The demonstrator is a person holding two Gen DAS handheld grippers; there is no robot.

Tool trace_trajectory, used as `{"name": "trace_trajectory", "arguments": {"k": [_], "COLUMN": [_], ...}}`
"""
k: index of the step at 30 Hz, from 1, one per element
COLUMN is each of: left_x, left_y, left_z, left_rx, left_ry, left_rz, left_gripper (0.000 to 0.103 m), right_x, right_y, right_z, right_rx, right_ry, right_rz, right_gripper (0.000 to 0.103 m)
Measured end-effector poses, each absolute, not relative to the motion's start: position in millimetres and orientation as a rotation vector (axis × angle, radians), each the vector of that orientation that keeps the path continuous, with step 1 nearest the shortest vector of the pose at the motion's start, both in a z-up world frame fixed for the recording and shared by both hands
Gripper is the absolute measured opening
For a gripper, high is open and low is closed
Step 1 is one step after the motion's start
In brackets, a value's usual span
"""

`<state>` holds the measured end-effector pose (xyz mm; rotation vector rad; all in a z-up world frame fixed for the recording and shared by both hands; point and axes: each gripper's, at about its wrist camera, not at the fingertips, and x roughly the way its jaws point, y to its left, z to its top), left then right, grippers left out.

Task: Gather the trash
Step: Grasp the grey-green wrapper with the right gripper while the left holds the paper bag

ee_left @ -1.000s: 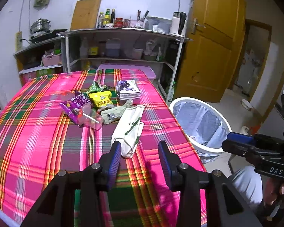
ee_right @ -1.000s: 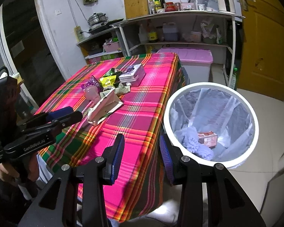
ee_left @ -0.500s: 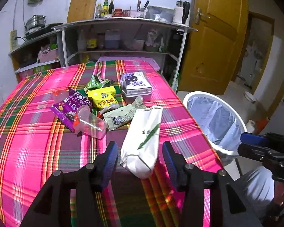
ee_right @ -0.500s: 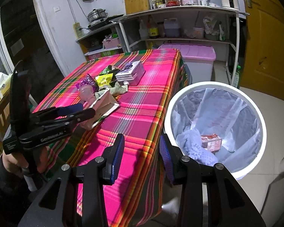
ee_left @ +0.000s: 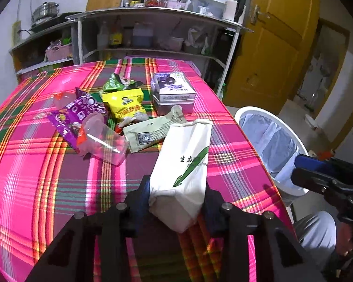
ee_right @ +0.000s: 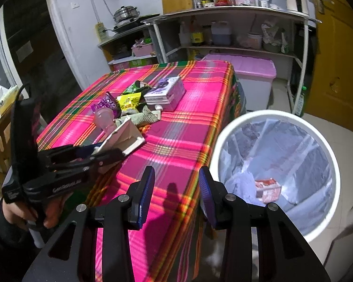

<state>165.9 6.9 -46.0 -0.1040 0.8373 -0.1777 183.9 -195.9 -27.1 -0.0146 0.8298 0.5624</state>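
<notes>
The left gripper (ee_left: 176, 195) is closing on the near end of a white paper bag (ee_left: 183, 162) with a green arrow – the bag sits between both pads, lying on the pink plaid tablecloth (ee_left: 35, 176). Beyond it: a clear plastic cup (ee_left: 103, 142), purple and yellow snack packets, a tin box (ee_left: 173, 92). At right, the white lined trash bin (ee_left: 273, 145) and the right gripper (ee_left: 317, 176).

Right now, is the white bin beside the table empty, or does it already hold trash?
Not empty. The white bin has a liner, and at its bottom lie a red-and-white wrapper and crumpled pale plastic.
</notes>
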Motion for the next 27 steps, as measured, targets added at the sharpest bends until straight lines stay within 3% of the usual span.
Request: {"name": "trace_trajectory", "arguments": {"k": [27], "left_x": [125.9], "left_y": [88.7], "left_z": [-25.8], "left_rx": [-0.249], "left_ry": [0.721], "left_rz": [-0.074], "left_gripper": [0.038], "right_x": [288.3], "right_y": [-82.3], "right_z": [-43.2], "right_rx": [-0.200], "right_ry": [0.868], "right_rz": [0.790], "right_gripper": [0.040]}}
